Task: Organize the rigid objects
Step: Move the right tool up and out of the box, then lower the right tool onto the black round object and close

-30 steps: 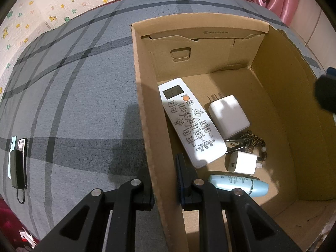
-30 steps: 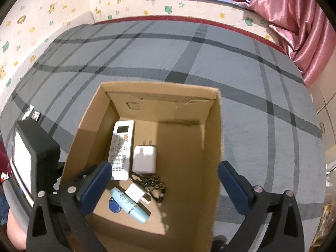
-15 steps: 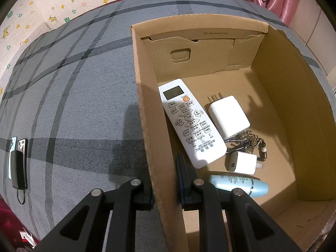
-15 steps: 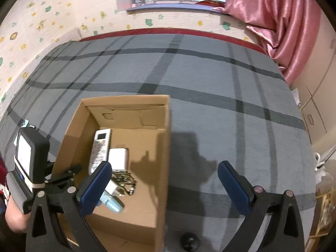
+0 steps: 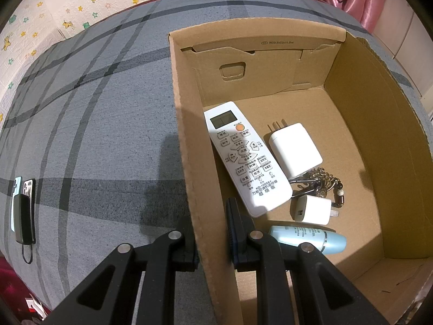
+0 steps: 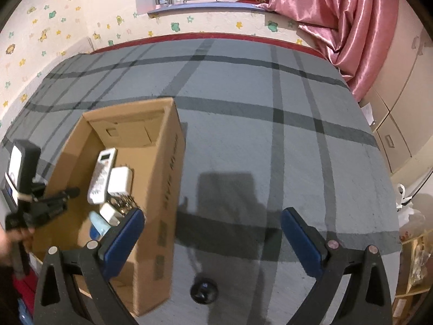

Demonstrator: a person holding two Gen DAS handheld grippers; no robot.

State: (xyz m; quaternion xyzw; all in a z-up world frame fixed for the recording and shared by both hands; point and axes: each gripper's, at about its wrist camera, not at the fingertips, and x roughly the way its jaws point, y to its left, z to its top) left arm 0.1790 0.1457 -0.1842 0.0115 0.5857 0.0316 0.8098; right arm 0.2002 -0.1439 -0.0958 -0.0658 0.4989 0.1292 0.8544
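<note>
Well to the left of the left gripper (image 5: 212,241), two phones (image 5: 23,205) lie on the grey plaid bedspread (image 5: 94,135). That gripper is clamped on the left wall of the cardboard box (image 5: 186,162), one finger outside, one inside. Inside the box, ahead and to its right, lie a white remote (image 5: 245,157), a large white charger (image 5: 296,149), a keychain (image 5: 319,182), a small white plug (image 5: 311,210) and a pale blue tube (image 5: 311,238). The right gripper (image 6: 212,241) stands wide open and empty above bare bedspread, the box to its left. A small dark round object (image 6: 203,289) lies between its fingers, low down.
</note>
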